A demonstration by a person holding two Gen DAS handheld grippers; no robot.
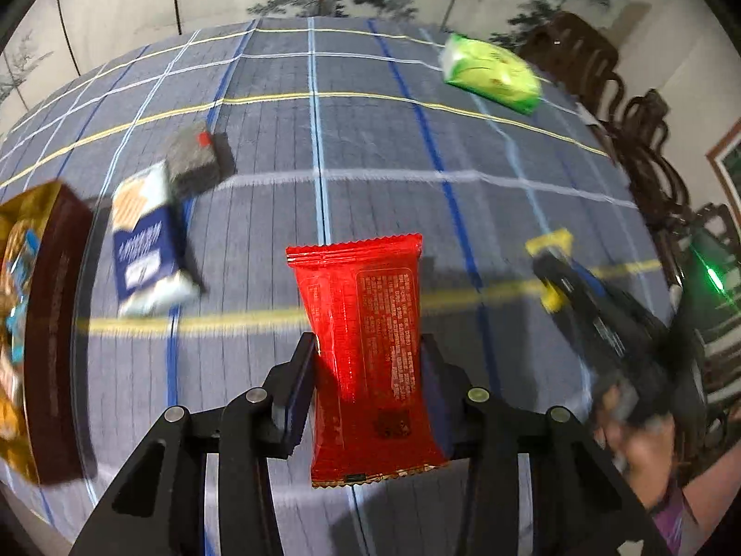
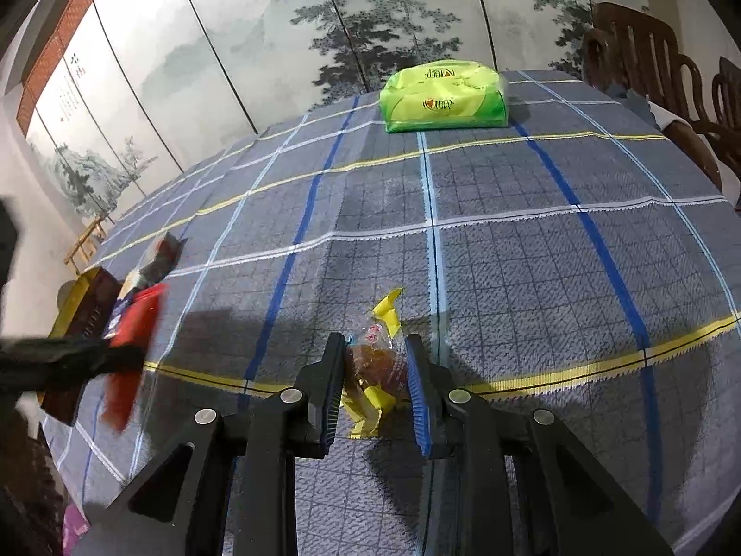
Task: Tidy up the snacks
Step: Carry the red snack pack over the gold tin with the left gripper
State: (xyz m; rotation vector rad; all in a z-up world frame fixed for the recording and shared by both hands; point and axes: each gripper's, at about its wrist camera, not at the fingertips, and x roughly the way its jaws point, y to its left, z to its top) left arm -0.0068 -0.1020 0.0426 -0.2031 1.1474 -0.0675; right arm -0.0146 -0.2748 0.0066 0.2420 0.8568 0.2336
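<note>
Snacks were mid-sort: left fingers [image 1: 368, 370] clenched the red packet [image 1: 366, 352], right fingers [image 2: 376, 384] gripped a yellow-wrapped snack [image 2: 377, 366], others lay unsorted.

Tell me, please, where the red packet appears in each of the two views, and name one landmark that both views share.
Left wrist view: the red packet is at the lower centre, upright between the fingers of the left gripper.
Right wrist view: the red packet is at the left edge, blurred, beside the brown box.
Shared landmark: the green pack at the far side of the table.
</note>
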